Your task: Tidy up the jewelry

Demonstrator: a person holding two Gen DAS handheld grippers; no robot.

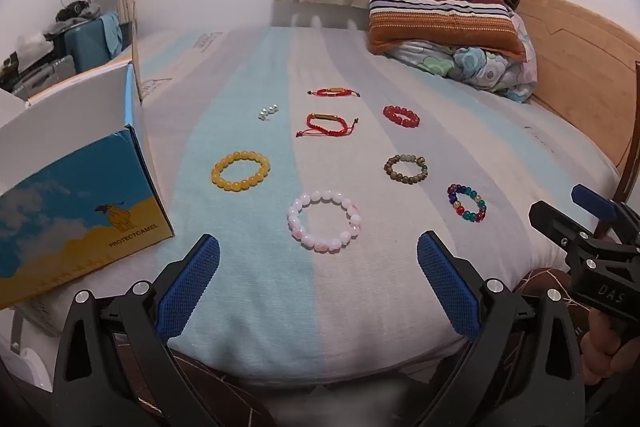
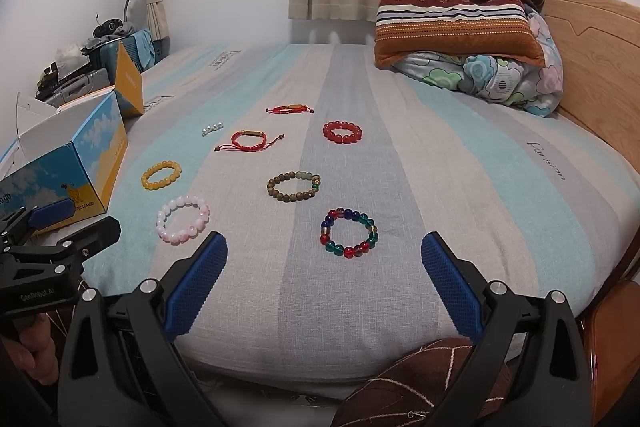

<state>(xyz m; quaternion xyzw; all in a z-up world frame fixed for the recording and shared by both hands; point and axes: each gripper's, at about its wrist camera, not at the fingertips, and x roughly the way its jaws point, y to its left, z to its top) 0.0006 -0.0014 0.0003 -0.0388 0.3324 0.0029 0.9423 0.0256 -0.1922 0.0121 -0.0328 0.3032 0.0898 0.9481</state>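
L gripper point(image 1: 318, 281) and R gripper point(image 2: 324, 281): fingers spread wide, nothing grasped, both over near edge of bed point(image 2: 460, 155). Pink bracelet point(image 1: 324, 219) just ahead, btwn L fingers; multicolour bracelet point(image 2: 349, 233) ahead btwn R fingers. Yellow bracelet point(image 1: 241, 171) further off, nothing blocking. Box point(image 1: 76, 211) left of L fingers reads "PROTECTCAMEL". Pillow point(image 2: 456, 27) far right.

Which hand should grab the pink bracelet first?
Probably the left. The pink bracelet lies just ahead of the open left tool, almost centred between its fingers. From the right tool, also open, it sits off to the left, and the multicoloured bracelet is nearer.
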